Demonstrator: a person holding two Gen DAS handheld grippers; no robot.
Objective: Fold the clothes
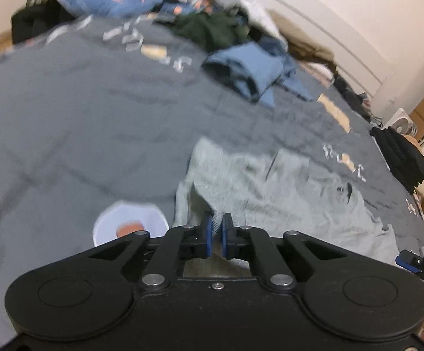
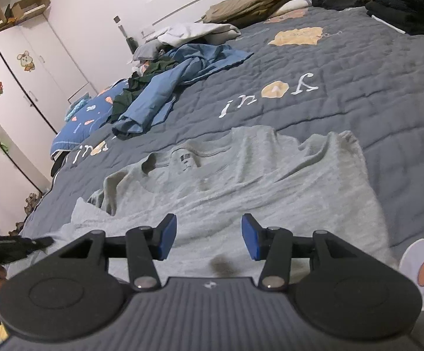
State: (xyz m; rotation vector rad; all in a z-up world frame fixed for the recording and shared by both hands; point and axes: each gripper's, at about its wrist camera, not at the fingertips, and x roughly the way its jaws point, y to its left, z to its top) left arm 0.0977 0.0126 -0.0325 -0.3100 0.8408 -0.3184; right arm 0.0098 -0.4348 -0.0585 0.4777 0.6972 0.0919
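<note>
Grippers two: left gripper clamped on one grey shirt, right gripper spread wide

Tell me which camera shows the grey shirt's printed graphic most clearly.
The right wrist view. There the grey shirt lies sharp across the quilt, its graphic facing the lens. The left wrist view is motion-blurred, and the graphic is only a dark smudge.

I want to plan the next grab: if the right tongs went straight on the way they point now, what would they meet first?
Most likely the grey shirt: the open right tongs hang over it, and its wrinkled cloth fills the line ahead. Beyond lies the dark quilt. Depth is hard to judge here.
</note>
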